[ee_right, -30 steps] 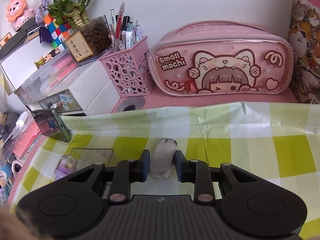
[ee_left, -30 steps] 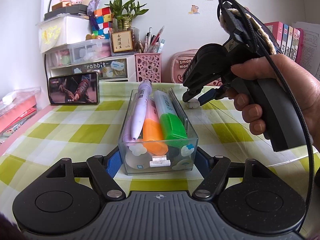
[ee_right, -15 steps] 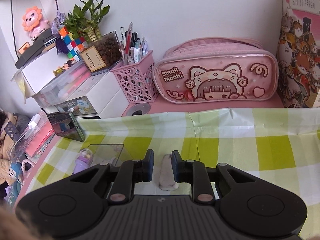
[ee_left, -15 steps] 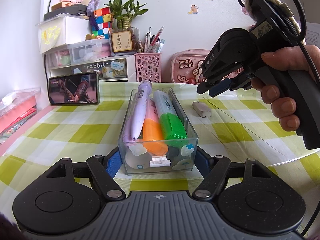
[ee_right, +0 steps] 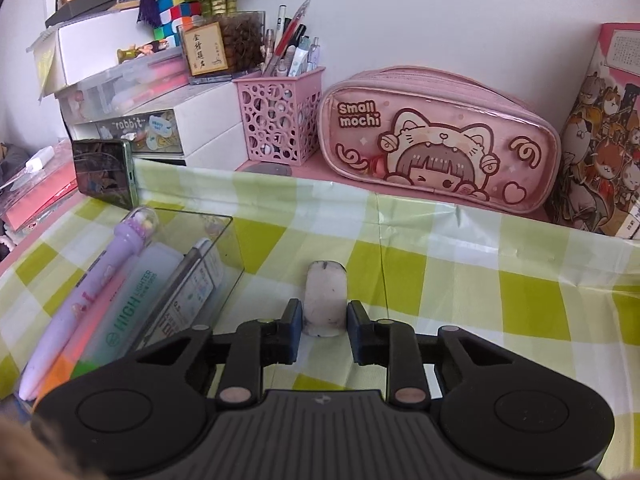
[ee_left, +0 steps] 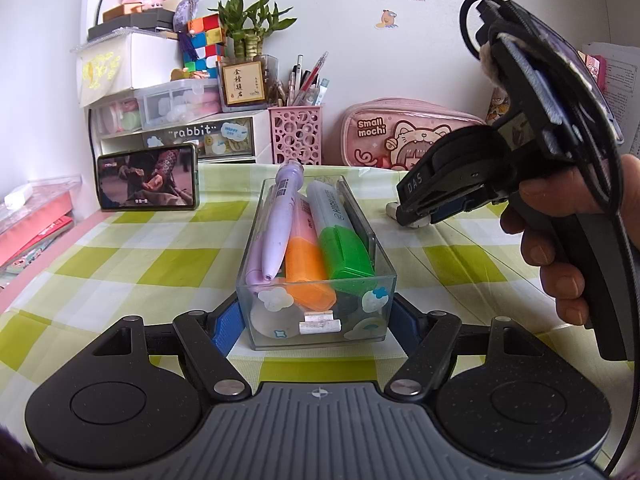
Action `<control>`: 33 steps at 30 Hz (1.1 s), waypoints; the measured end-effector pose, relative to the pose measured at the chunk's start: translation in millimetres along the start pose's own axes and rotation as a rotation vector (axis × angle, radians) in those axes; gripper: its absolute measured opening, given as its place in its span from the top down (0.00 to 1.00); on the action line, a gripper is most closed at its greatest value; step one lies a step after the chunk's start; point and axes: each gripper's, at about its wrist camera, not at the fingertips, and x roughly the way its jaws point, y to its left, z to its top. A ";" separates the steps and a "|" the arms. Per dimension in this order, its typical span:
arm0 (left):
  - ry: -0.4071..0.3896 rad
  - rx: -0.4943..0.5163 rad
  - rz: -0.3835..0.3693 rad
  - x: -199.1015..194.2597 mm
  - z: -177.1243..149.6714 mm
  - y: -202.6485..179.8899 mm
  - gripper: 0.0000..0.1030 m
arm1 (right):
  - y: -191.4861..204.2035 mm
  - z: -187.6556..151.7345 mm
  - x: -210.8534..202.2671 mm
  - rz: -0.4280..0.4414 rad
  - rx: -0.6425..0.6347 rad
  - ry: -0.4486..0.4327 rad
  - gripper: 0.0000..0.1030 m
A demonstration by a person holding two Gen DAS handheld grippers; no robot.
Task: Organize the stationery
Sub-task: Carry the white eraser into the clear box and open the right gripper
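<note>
The eraser (ee_right: pixel 324 300) is a small white block with rounded corners, smudged grey and black along its edges — well used. It lies flat on the green-and-white checked tablecloth (ee_right: pixel 440 280), its near end between the tips of my right gripper (ee_right: pixel 324 330). A thin gap shows on each side of it, so those jaws are released, not pressing.

My left gripper (ee_left: pixel 318 320) is clenched on the near end of the clear plastic organizer box (ee_left: pixel 320 320), blue pads (ee_left: pixel 230 322) against both side walls. Inside the box lie a lilac pen (ee_left: pixel 276 224), an orange highlighter (ee_left: pixel 308 268) and a green highlighter (ee_left: pixel 344 252), side by side — the pen's top juts past the far rim. From my right gripper, the box sits just to the left of the eraser.
</note>
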 end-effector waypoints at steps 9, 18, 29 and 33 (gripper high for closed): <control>0.000 0.000 0.000 0.0 -0.1 -0.1 0.29 | -12.1 16.7 -23.3 0.098 0.091 -0.024 0.63; 0.000 0.001 0.000 0.0 -0.1 -0.3 0.29 | -7.7 23.9 -37.5 0.178 0.096 -0.009 0.62; 0.000 0.001 0.001 0.0 -0.2 -0.4 0.29 | 0.8 40.8 -41.6 0.356 0.127 0.059 0.62; 0.000 0.001 0.001 0.1 -0.2 -0.3 0.29 | 5.9 52.6 -28.5 0.377 0.123 0.123 0.62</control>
